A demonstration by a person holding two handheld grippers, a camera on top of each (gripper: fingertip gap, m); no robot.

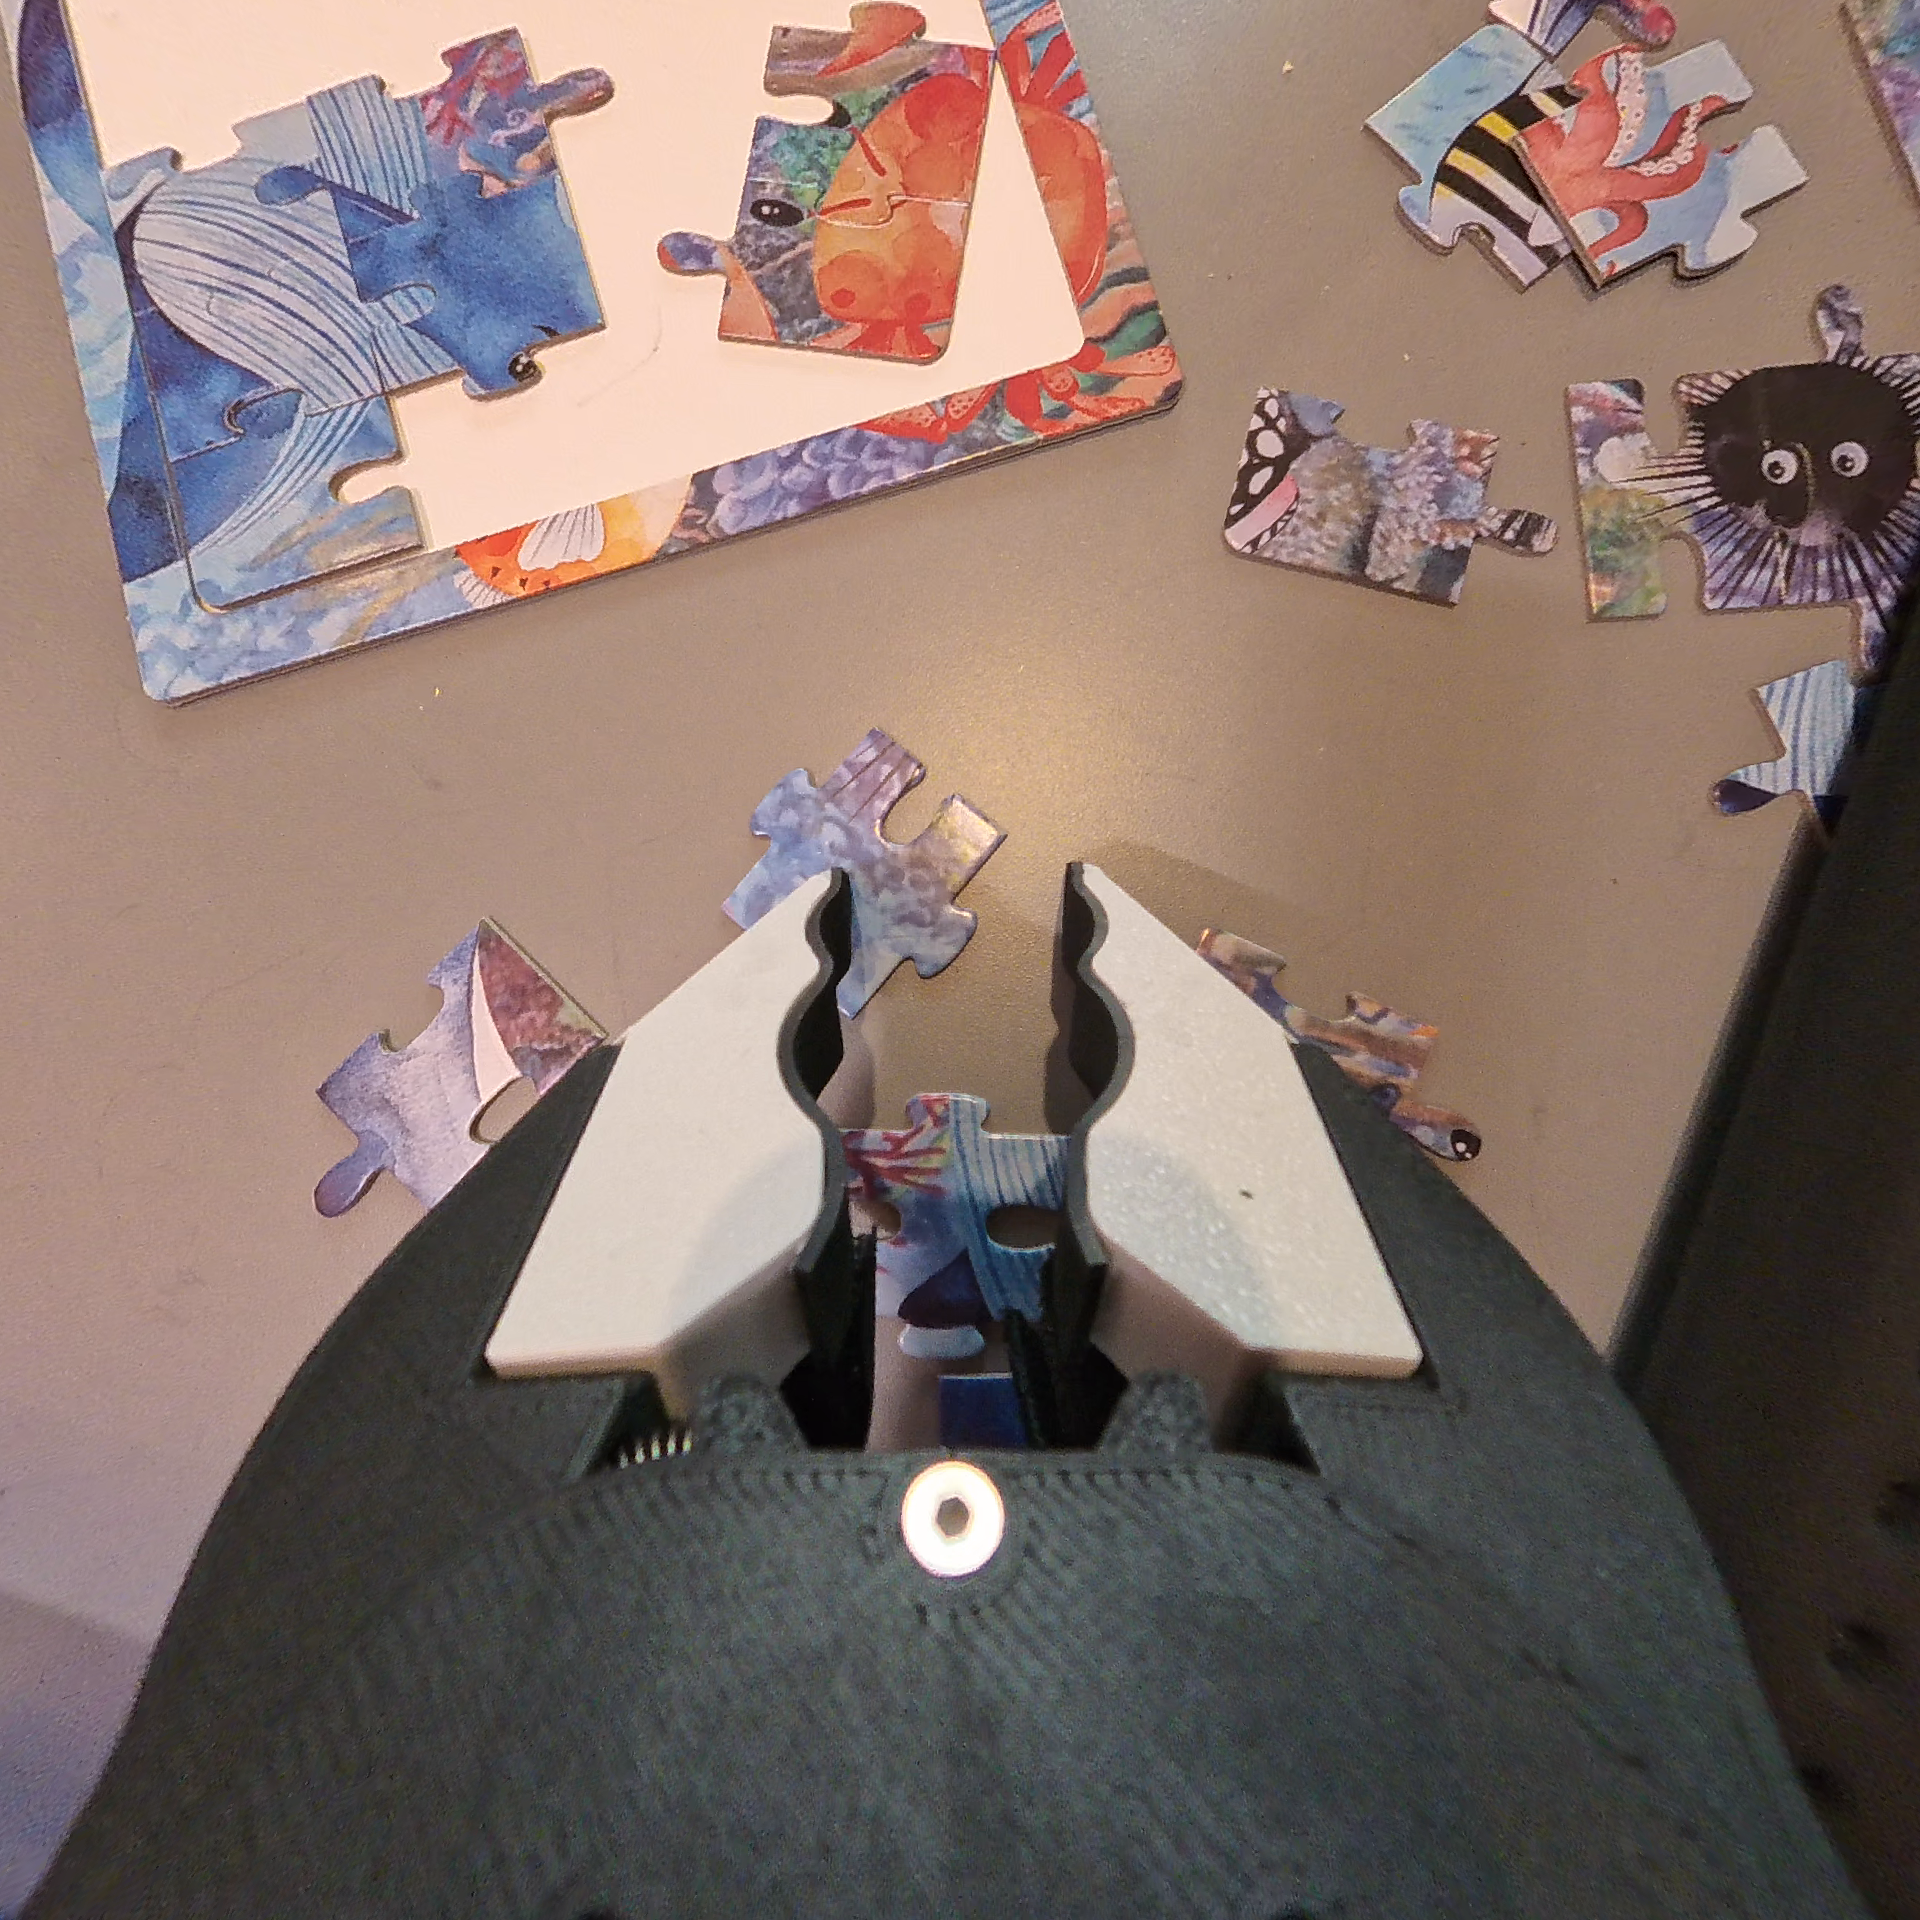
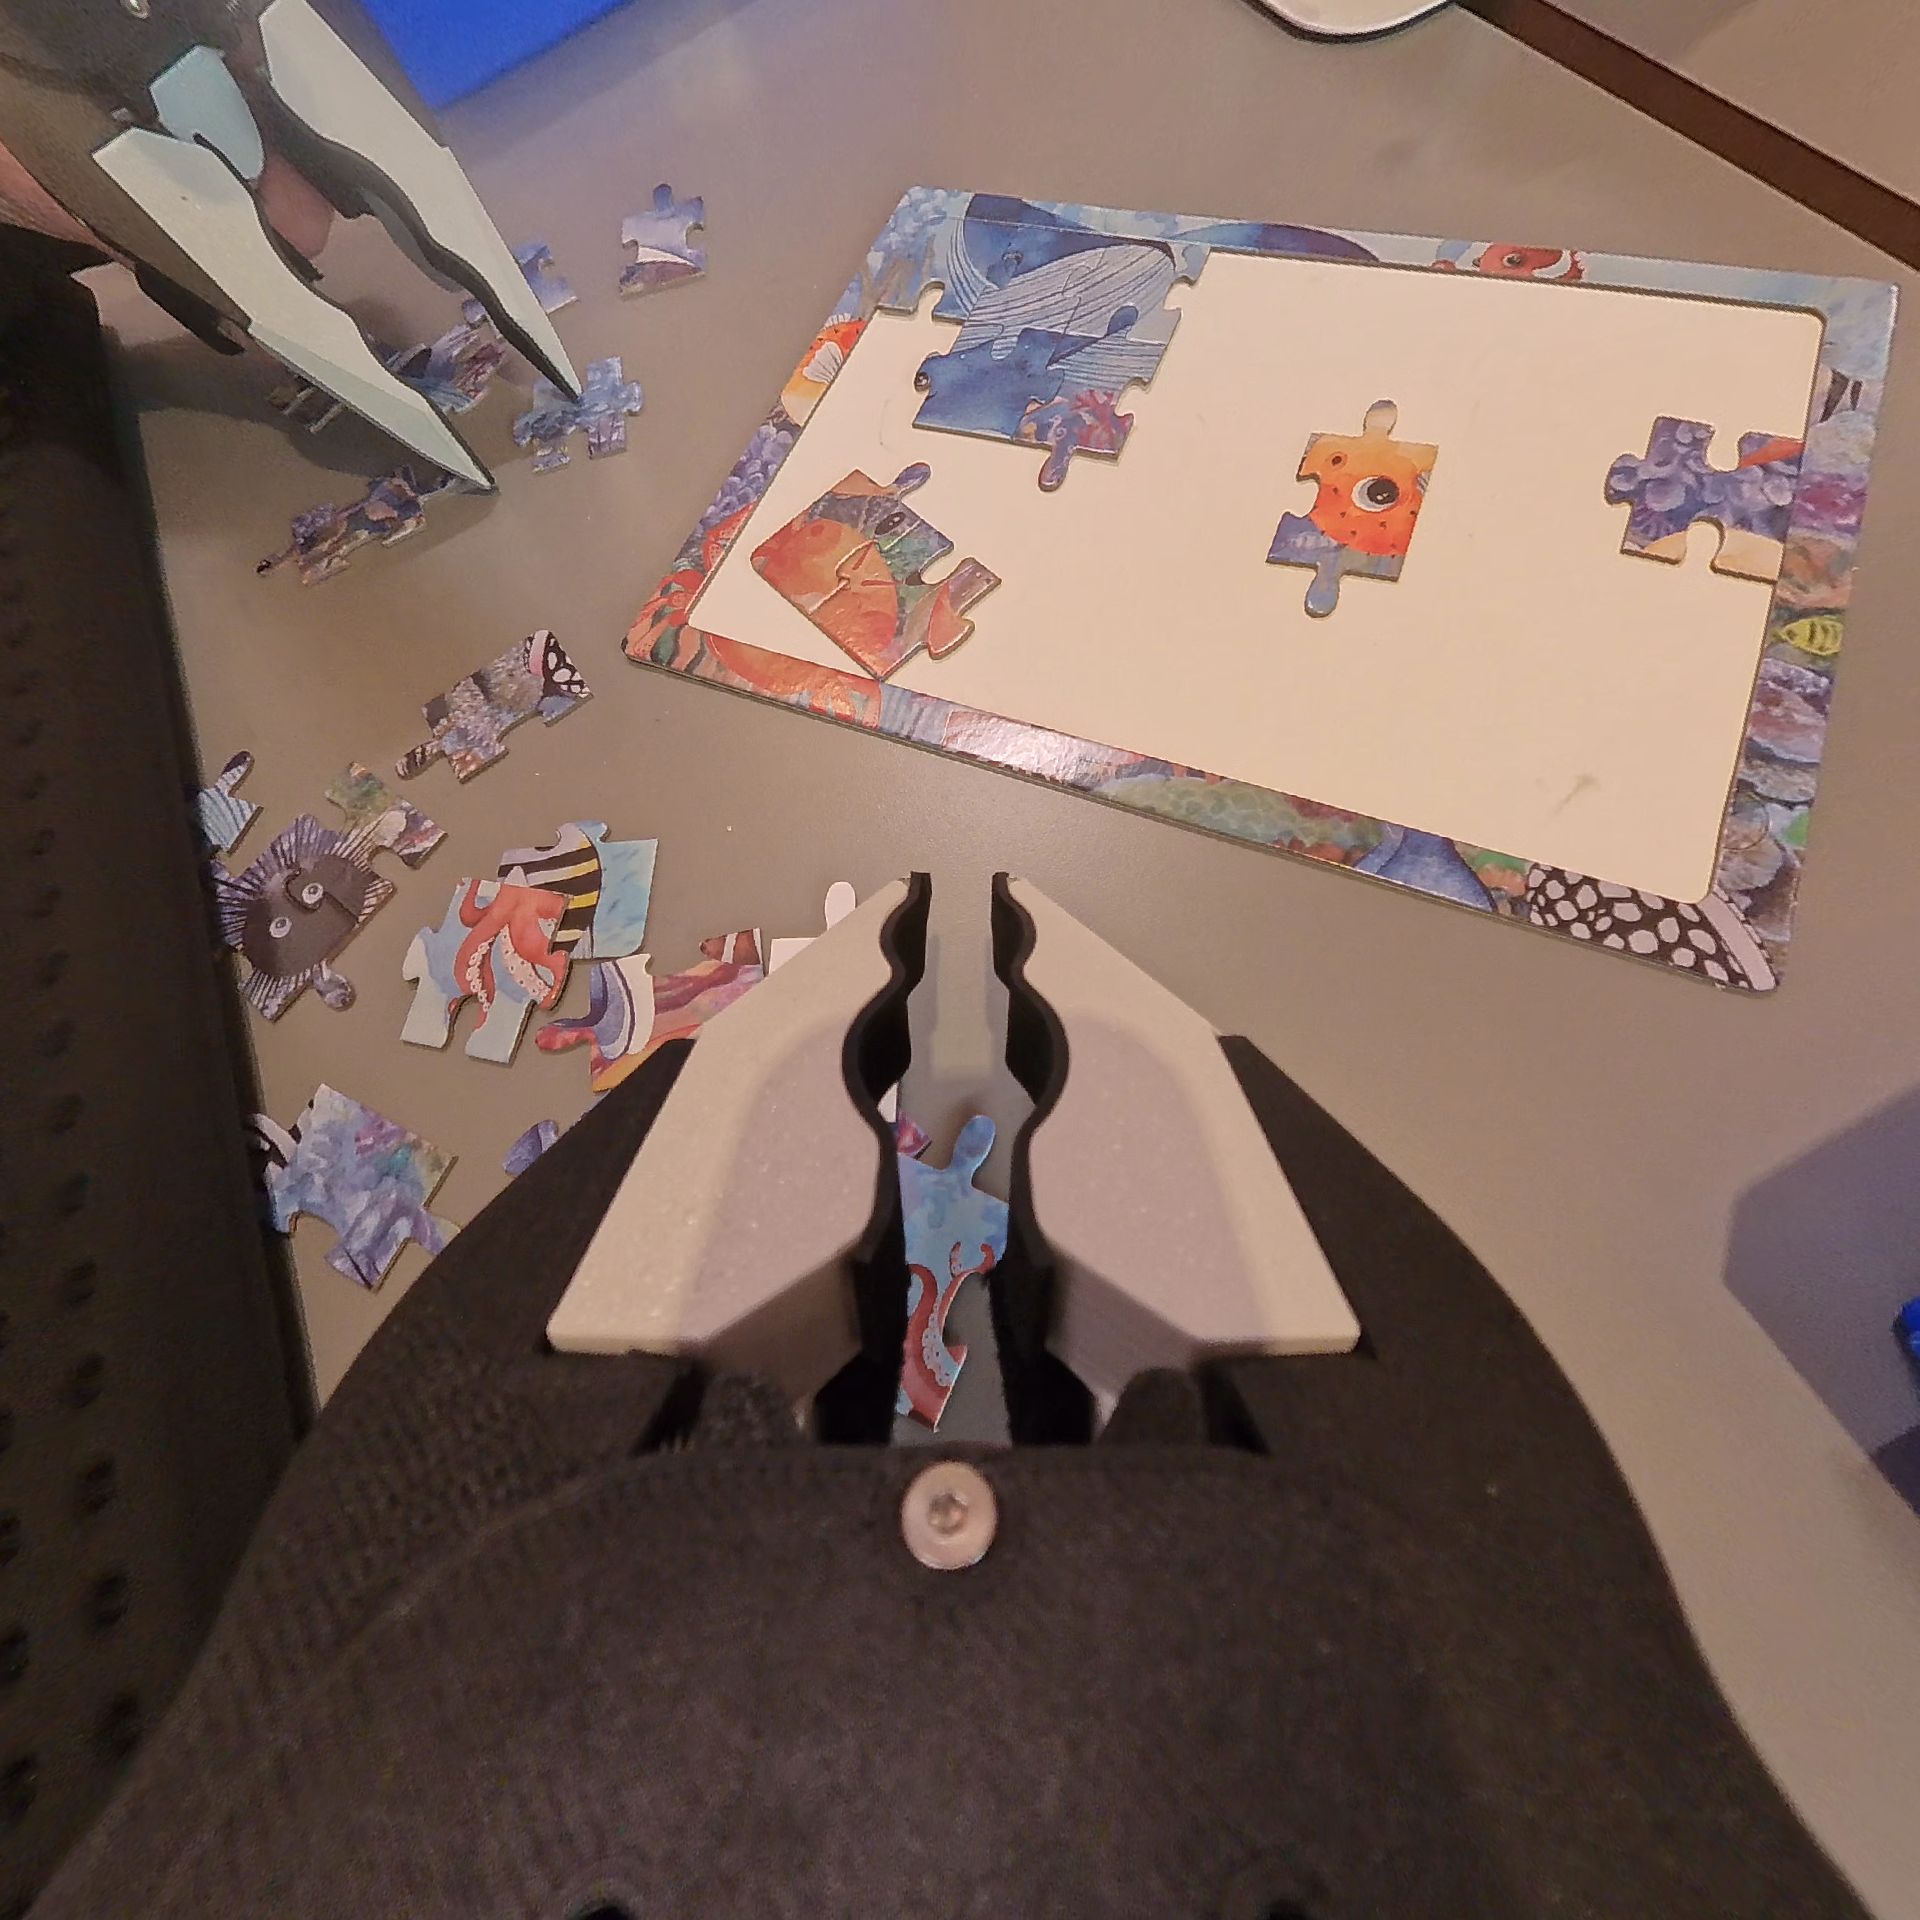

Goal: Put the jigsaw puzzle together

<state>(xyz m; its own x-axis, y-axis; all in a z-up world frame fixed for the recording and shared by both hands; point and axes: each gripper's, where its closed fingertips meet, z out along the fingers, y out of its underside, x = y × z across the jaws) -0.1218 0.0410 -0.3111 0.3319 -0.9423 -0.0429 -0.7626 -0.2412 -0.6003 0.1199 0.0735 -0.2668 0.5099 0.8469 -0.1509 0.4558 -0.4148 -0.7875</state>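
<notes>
1. Left wrist view: the left hand-held gripper (image 1: 956,883) has its two fingers spread apart. It holds nothing.
2. It hangs over loose puzzle pieces on the grey tabletop (image 1: 935,675). A purple-blue piece (image 1: 894,862) lies just by the tip of one finger.
3. A blue piece with red coral (image 1: 956,1216) lies lower down, seen between the two fingers.
4. The puzzle tray (image 1: 312,644) lies farther off on the tabletop. A blue whale part (image 1: 343,281) and an orange fish part (image 1: 883,239) sit inside it.
5. A black spiky fish piece (image 1: 1787,468) lies off to the side of the tray.
6. Right wrist view: the right hand-held gripper (image 2: 961,883) has its fingers nearly together, with a thin gap. It pinches nothing.
7. An octopus piece (image 2: 945,1247) lies on the tabletop, seen between them.
8. The tray also holds an orange spotted fish piece (image 2: 1361,499) and a purple piece (image 2: 1704,488).
</notes>
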